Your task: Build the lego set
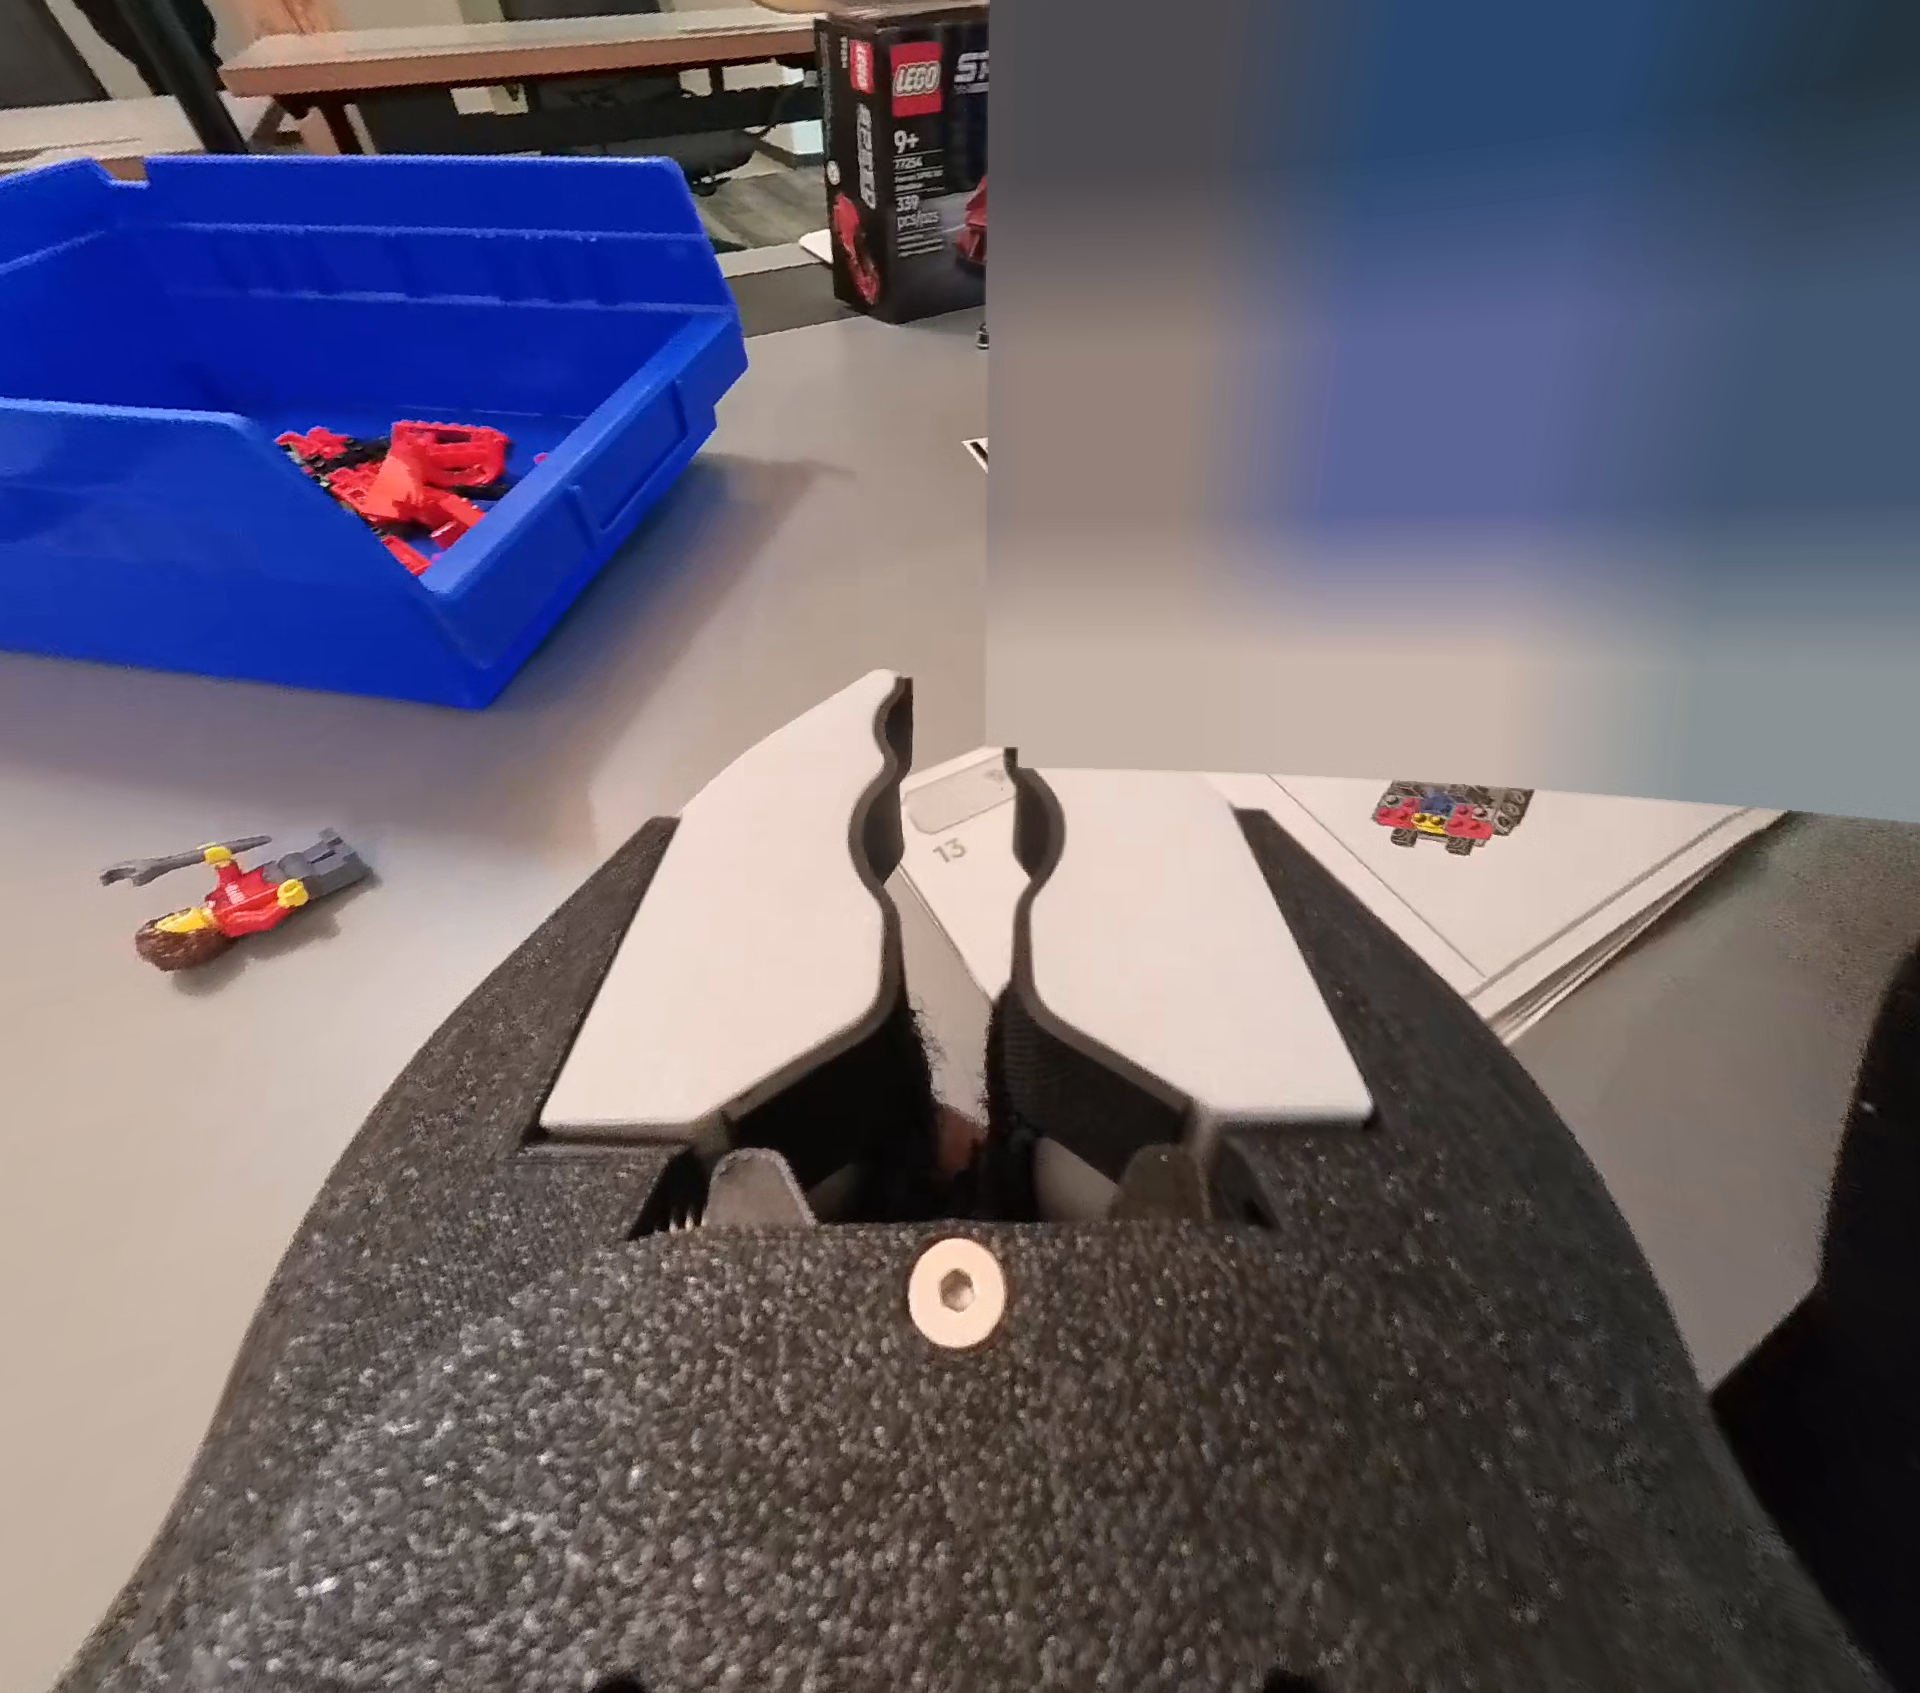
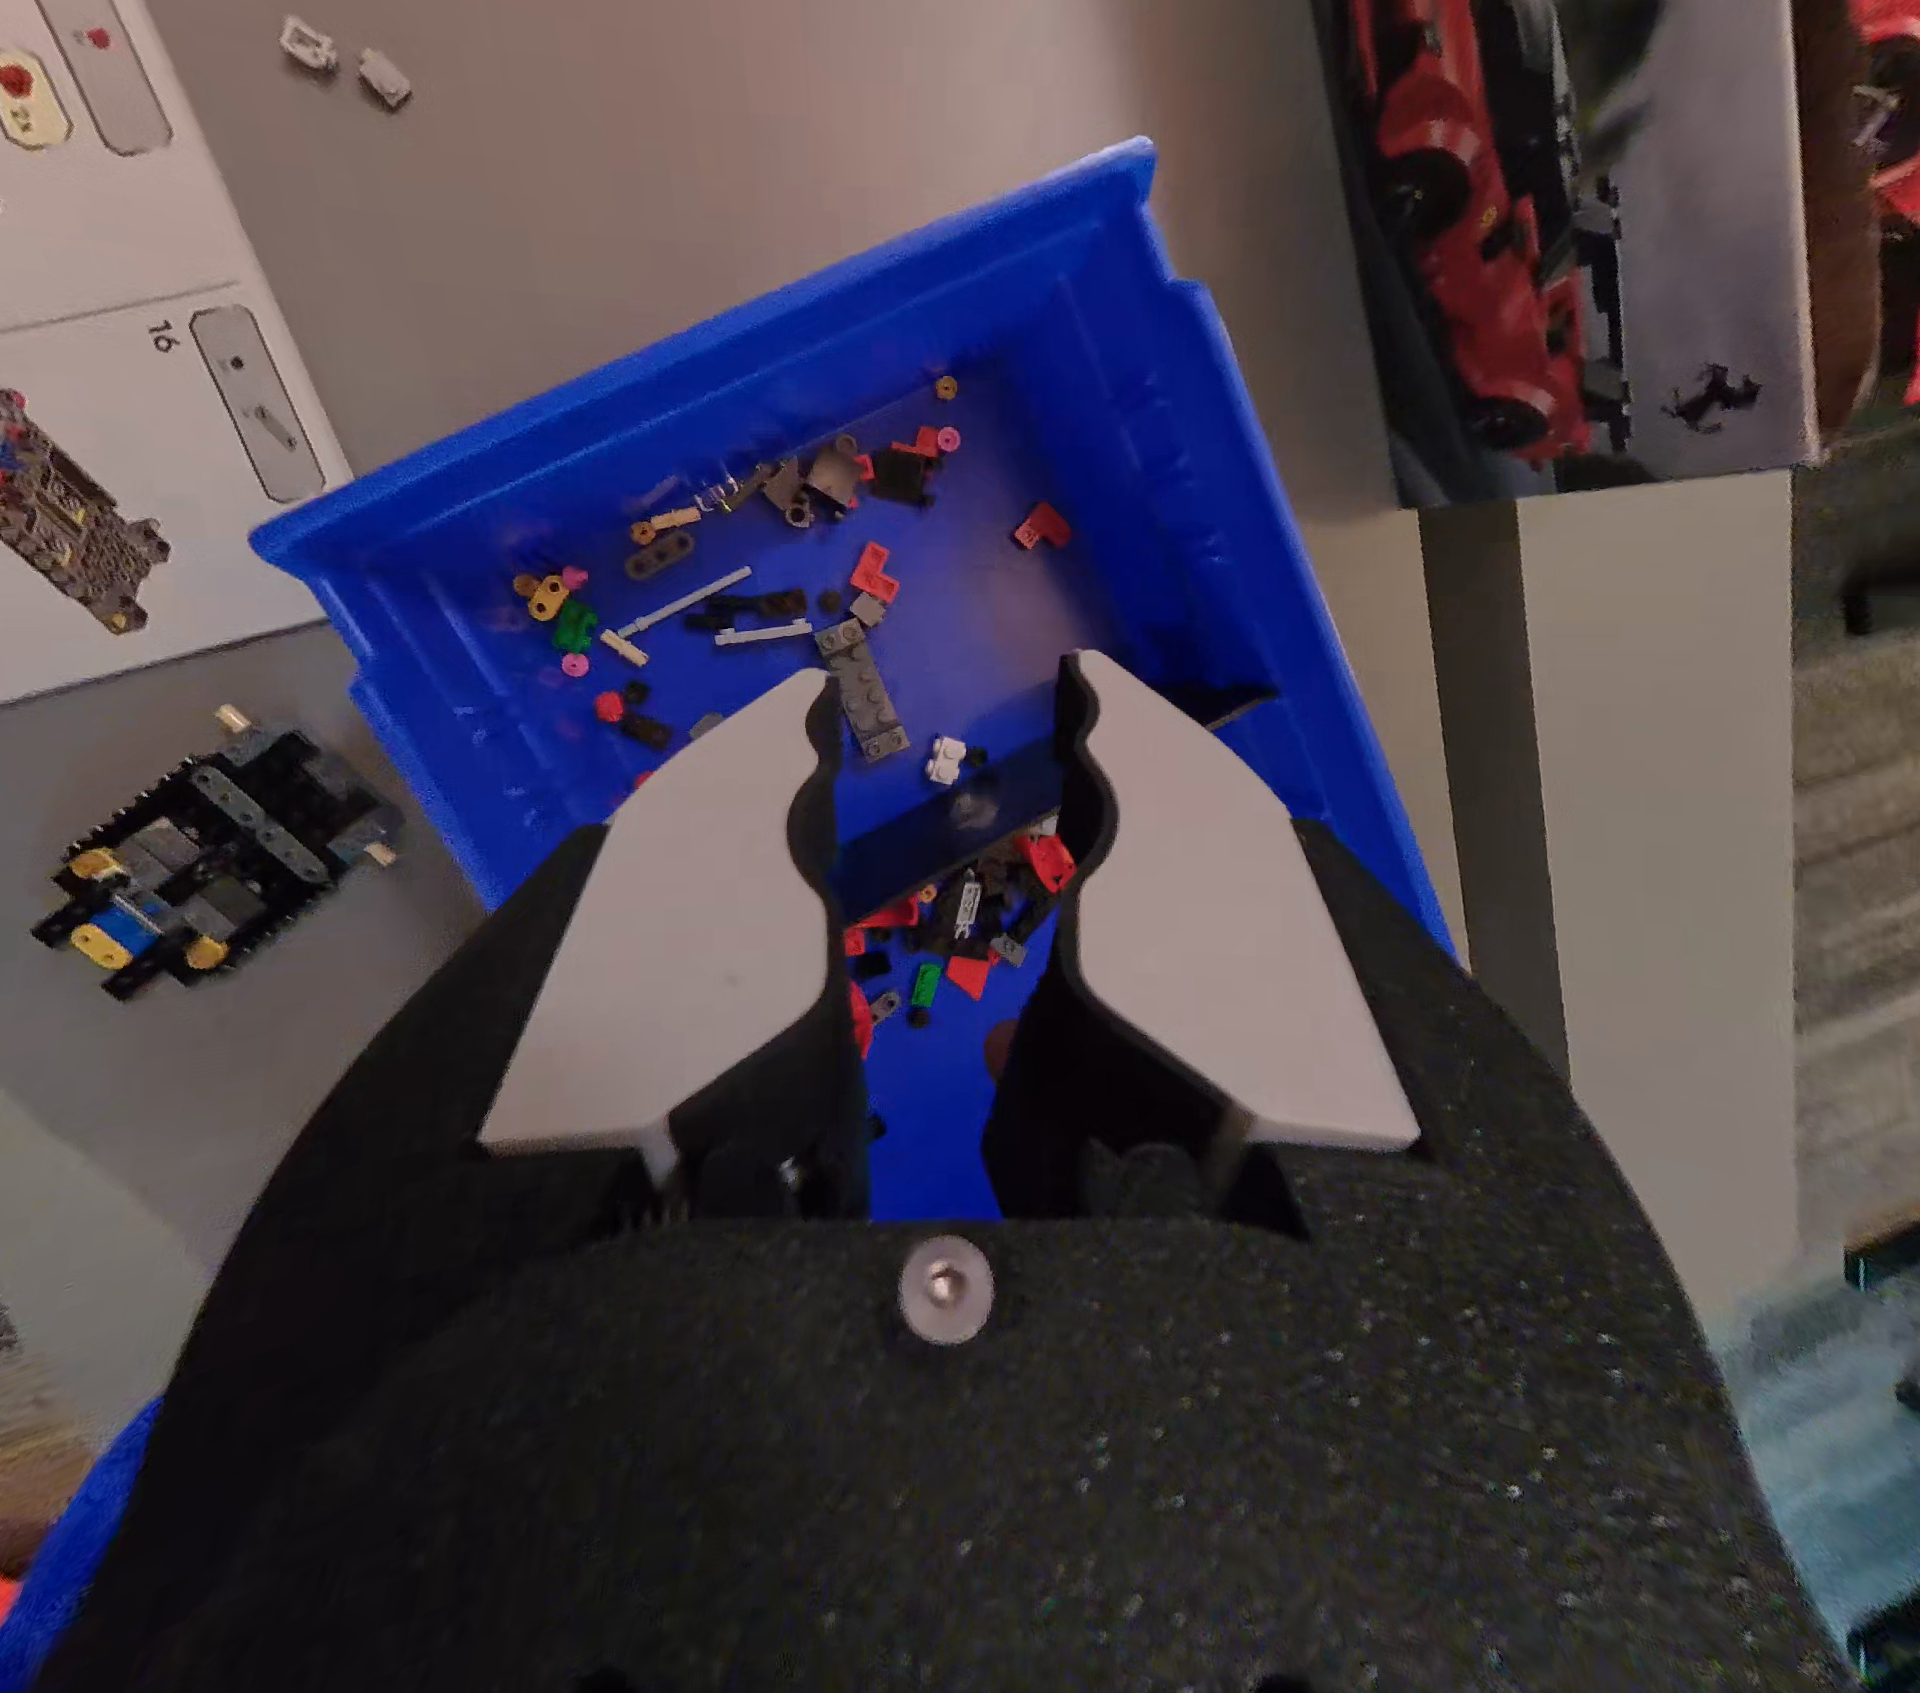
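The half-built chassis (image 2: 213,854), black and grey with yellow and blue bits, sits on the grey table (image 2: 727,85) just left of the blue bin (image 2: 1143,417), beside the open instruction booklet (image 2: 125,293). I judge I am at the part-hunting step: my right gripper (image 2: 940,672) hovers over the bin's loose pieces, its jaws spread moderately wide and empty, with a dark grey plate (image 2: 868,693) lying just beyond the left fingertip. The next move calls for lowering straight onto one small piece and closing without scooping its neighbours. My left gripper (image 1: 961,744) hangs low over the booklet (image 1: 1507,895), jaws narrow but not touching, nothing between them. Far left of it lie a second blue bin (image 1: 582,438) with red parts and a minifigure (image 1: 234,895) flat on the table; the set's box (image 1: 899,168) stands farther off.
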`<state>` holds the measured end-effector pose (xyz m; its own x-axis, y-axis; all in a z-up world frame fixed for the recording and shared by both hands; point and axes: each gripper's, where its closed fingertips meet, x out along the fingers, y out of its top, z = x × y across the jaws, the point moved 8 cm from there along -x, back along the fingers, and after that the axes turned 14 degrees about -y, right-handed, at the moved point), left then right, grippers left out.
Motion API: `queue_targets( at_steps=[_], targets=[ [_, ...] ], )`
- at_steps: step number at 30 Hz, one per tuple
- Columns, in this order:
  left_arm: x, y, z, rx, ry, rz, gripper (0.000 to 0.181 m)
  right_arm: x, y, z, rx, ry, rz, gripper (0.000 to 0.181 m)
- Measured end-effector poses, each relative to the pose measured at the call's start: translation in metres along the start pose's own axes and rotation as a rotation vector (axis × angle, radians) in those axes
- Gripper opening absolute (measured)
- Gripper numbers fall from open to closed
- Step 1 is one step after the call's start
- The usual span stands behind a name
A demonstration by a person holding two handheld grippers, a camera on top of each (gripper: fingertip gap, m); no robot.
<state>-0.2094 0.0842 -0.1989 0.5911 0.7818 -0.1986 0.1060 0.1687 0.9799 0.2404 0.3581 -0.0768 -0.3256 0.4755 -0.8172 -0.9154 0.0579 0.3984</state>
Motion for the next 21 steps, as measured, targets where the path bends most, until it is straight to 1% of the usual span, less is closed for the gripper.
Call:
queue_targets(
  at_steps=[4, 5, 8, 9, 12, 14, 15, 17, 21],
  targets=[
    [0.003, -0.001, -0.002, -0.025, 0.004, -0.035, 0.017, 0.028, -0.006, -0.002, -0.080, 0.107, 0.033, 0.038],
    [0.005, -0.002, -0.004, -0.035, 0.013, -0.051, 0.017, 0.038, -0.007, -0.004, -0.095, 0.131, 0.028, 0.036],
    [0.010, -0.004, -0.004, -0.035, 0.019, -0.108, 0.019, 0.071, -0.004, -0.005, -0.117, 0.142, -0.013, 0.028],
    [0.011, -0.005, -0.003, -0.030, 0.020, -0.125, 0.019, 0.081, -0.003, -0.008, -0.126, 0.187, -0.023, 0.027],
    [0.014, -0.006, -0.002, -0.009, 0.036, -0.153, 0.019, 0.108, -0.003, -0.022, -0.107, 0.305, -0.112, 0.029],
    [0.014, -0.006, -0.001, -0.002, 0.039, -0.158, 0.019, 0.120, -0.005, -0.032, -0.098, 0.348, -0.191, 0.031],
    [0.014, -0.006, -0.001, 0.001, 0.034, -0.156, 0.019, 0.124, -0.007, -0.036, -0.102, 0.350, -0.222, 0.031],
    [0.013, -0.005, 0.000, 0.004, 0.024, -0.142, 0.020, 0.131, -0.011, -0.037, -0.121, 0.301, -0.266, 0.030],
    [0.009, -0.004, -0.002, -0.015, 0.031, -0.099, 0.020, 0.138, -0.015, -0.044, -0.123, 0.297, -0.294, 0.030]
  ],
)
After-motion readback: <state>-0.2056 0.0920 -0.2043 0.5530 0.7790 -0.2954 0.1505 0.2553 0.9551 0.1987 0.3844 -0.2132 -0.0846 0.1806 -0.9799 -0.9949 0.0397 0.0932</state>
